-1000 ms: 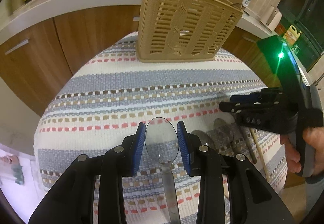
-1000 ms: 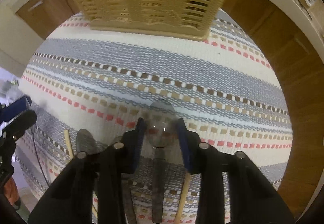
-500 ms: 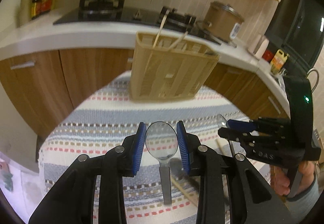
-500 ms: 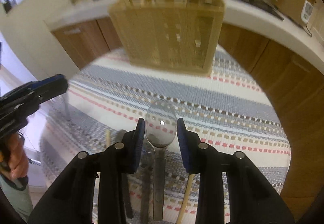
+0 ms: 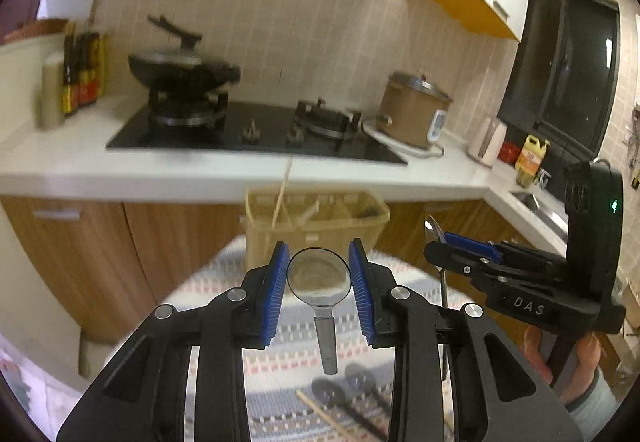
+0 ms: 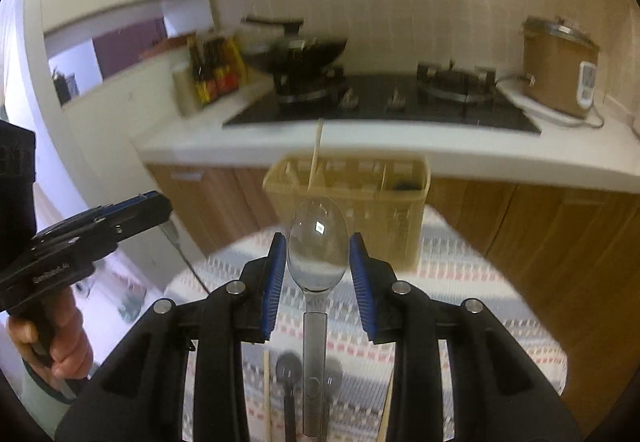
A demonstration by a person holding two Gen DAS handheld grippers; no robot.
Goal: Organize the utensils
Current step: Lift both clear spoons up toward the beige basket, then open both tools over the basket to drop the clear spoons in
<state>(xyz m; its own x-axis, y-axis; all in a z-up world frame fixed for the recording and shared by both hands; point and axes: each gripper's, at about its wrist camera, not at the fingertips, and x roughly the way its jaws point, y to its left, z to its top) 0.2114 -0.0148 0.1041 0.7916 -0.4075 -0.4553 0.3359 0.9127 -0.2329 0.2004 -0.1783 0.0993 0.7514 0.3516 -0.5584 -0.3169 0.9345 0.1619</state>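
Note:
My left gripper (image 5: pixel 319 274) is shut on a metal spoon (image 5: pixel 319 276), bowl between the blue pads, held high above the striped mat (image 5: pixel 288 358). My right gripper (image 6: pixel 318 262) is shut on a second metal spoon (image 6: pixel 317 246), also raised. The right gripper shows in the left wrist view (image 5: pixel 460 246) with its spoon bowl sticking up. The left gripper shows in the right wrist view (image 6: pixel 132 214). A beige slotted utensil basket (image 5: pixel 320 218) stands at the mat's far edge ahead of both grippers, with chopsticks (image 5: pixel 282 190) upright in it. It also shows in the right wrist view (image 6: pixel 352 194).
Dark spoons (image 6: pixel 286 370) and loose chopsticks (image 6: pixel 266 394) lie on the mat below the grippers. Behind the basket runs a white counter (image 5: pixel 120 170) with a gas hob, a wok (image 5: pixel 180 70), a brown cooker (image 5: pixel 414 114) and bottles (image 5: pixel 80 74). Wooden cabinet doors stand under it.
Both grippers have lifted their spoons up off the mat and tilted level, so the views now look over the basket top to the counter. Both stay shut on their spoons.

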